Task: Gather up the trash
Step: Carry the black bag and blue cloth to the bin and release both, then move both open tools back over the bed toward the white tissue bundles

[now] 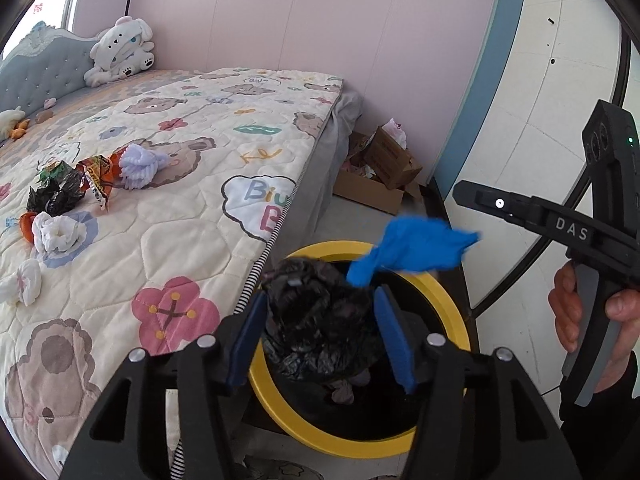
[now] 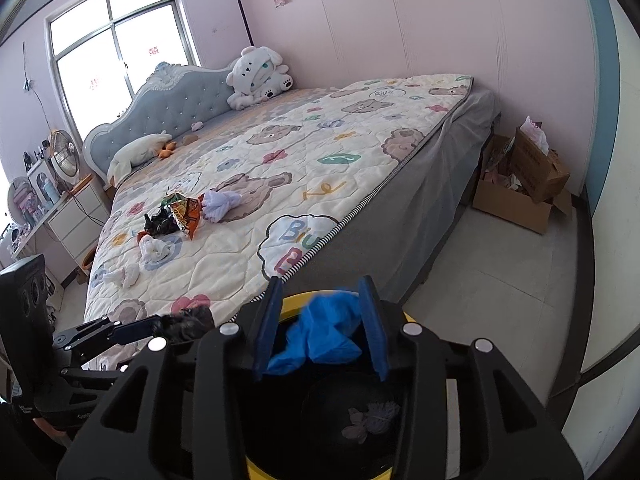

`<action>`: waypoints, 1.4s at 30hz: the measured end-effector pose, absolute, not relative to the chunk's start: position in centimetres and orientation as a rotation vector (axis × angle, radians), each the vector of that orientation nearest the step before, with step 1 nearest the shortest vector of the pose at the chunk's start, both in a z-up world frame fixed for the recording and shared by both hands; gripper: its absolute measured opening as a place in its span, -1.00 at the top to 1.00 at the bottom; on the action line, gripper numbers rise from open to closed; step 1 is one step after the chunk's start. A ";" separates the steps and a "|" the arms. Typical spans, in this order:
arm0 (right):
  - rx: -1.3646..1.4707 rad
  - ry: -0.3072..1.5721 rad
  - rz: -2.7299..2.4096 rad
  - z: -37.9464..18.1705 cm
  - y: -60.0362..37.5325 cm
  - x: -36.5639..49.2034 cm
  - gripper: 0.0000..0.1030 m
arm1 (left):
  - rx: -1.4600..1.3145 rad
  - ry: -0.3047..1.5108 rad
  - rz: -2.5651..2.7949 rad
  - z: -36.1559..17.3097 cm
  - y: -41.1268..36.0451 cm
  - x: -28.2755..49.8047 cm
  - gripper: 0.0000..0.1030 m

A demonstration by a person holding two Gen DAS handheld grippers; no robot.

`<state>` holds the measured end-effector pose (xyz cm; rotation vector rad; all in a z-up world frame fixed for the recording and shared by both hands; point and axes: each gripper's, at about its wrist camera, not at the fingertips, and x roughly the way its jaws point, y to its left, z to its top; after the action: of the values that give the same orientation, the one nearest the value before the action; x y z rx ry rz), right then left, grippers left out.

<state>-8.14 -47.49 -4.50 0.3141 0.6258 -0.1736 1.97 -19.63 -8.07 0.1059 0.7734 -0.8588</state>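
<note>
A yellow-rimmed bin with a black liner stands on the floor beside the bed. My left gripper hangs over it with a crumpled black plastic bag between its spread blue pads, which stand clear of the bag. My right gripper is also over the bin, jaws spread, with a blurred blue glove between them; the glove looks in mid-air in the left wrist view. More trash lies on the bed: snack wrappers, a black bag and white tissues.
The bed with a bear-print quilt fills the left. A plush toy sits at the headboard. Open cardboard boxes stand on the floor by the pink wall. A purple scrap lies in the bin.
</note>
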 end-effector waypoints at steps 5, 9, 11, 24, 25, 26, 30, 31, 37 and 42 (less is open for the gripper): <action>0.327 0.603 -0.213 -4.0 -48.4 -8.4 0.16 | 0.075 0.767 -0.840 -7.9 -19.0 2.5 -0.52; 0.325 0.583 -0.240 -3.7 -48.8 -8.4 -0.01 | 0.079 0.741 -0.799 -7.7 -18.4 2.9 -0.70; 0.324 0.573 -0.246 -3.6 -48.8 -8.2 -0.12 | 0.072 0.731 -0.776 -7.6 -17.7 3.4 -0.74; 0.288 0.526 -0.146 -2.6 -44.8 -3.5 -0.50 | 0.045 0.628 -0.594 -5.7 -12.1 6.8 -0.84; 0.284 0.522 -0.136 -2.5 -44.4 -3.0 -0.54 | 0.041 0.621 -0.583 -5.5 -11.5 7.0 -0.85; 0.279 0.517 -0.122 -2.4 -43.9 -2.4 -0.56 | 0.038 0.617 -0.568 -5.4 -11.0 7.3 -0.85; 0.249 0.507 -0.078 -2.0 -41.7 -0.1 -0.62 | 0.014 0.609 -0.510 -5.0 -8.6 8.6 -0.85; 0.243 0.505 -0.066 -1.9 -41.1 0.5 -0.63 | 0.009 0.608 -0.497 -5.0 -8.0 8.9 -0.85; 0.210 0.495 -0.016 -1.4 -38.2 4.6 -0.64 | -0.016 0.596 -0.397 -4.9 -4.1 11.1 -0.85; 0.195 0.505 0.015 -1.6 -36.4 8.4 -0.64 | -0.049 0.615 -0.330 -5.4 -1.0 13.3 -0.85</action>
<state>8.45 -36.35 -1.55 0.1949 0.5048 0.0148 13.33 -1.01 -5.36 -0.0494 0.6149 -0.3297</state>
